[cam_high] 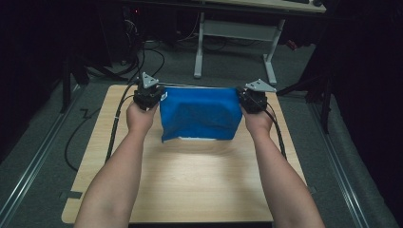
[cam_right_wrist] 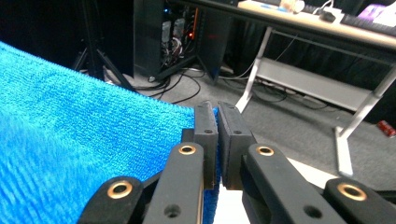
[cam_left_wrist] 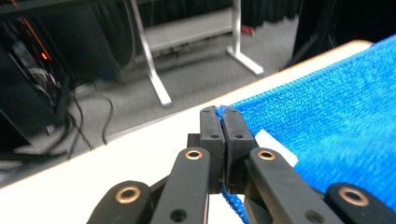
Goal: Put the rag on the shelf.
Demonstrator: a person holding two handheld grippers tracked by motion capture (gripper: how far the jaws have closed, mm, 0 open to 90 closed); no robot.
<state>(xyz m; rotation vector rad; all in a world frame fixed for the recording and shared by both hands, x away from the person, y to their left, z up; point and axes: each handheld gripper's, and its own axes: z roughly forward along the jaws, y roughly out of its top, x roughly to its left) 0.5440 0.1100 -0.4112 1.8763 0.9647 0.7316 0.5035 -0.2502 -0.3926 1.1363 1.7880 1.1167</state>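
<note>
Two claws hold one blue towel (cam_high: 199,114) stretched between them above the far half of the wooden counter (cam_high: 190,180). Left claw (cam_high: 151,95): jaws pinched tight on the towel's left top corner; in the left gripper view the blue cloth (cam_left_wrist: 327,116) shows squeezed between the pads, a white label (cam_left_wrist: 275,147) just beside them. Towel hangs down, its lower edge near the counter. Right claw (cam_high: 248,97): jaws clamped on the right top corner, cloth (cam_right_wrist: 84,140) between the pads.
</note>
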